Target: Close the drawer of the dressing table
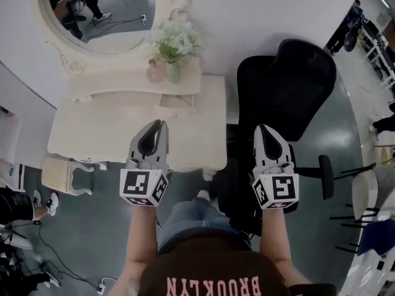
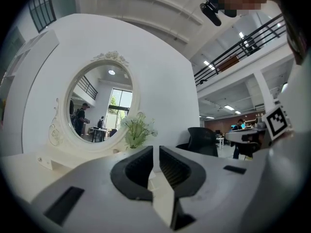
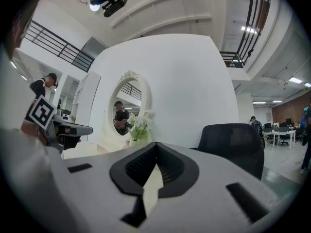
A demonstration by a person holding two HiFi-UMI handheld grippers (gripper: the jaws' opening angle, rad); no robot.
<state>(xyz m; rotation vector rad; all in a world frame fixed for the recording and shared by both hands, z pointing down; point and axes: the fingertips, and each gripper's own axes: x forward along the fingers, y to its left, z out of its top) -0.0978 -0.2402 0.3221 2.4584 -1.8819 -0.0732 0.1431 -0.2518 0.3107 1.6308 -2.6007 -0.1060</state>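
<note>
A person (image 1: 203,251) in a brown lettered shirt and denim shorts stood before a cream dressing table (image 1: 111,128), holding a tool in each hand, as seen from the head view. The left tool (image 1: 159,126) hung at centre left of the frame over the near edge of the surface. Its jaws were drawn together with only a thin slit between the pads, and nothing was held in them. The right tool (image 1: 262,129) sat at centre right, clear of the surface and over the seat of a black office chair (image 1: 284,85). Its jaws met at the tips and were likewise empty. Both tools pointed level toward the white wall behind the furniture.

The drawer (image 1: 175,101), a small one set in the raised shelf at the back of the surface, lay just above the left tool in the frame. It appeared pulled out, its inside open to view, and neither tool touched it. On the shelf above it stood a vase of white flowers (image 1: 174,48) with a pink bottle (image 1: 155,71) just beside it. An oval mirror (image 1: 102,11) in an ornate frame filled the upper left. A matching cream stool (image 1: 62,174) stood at the lower left, beside the table's near corner.
</note>
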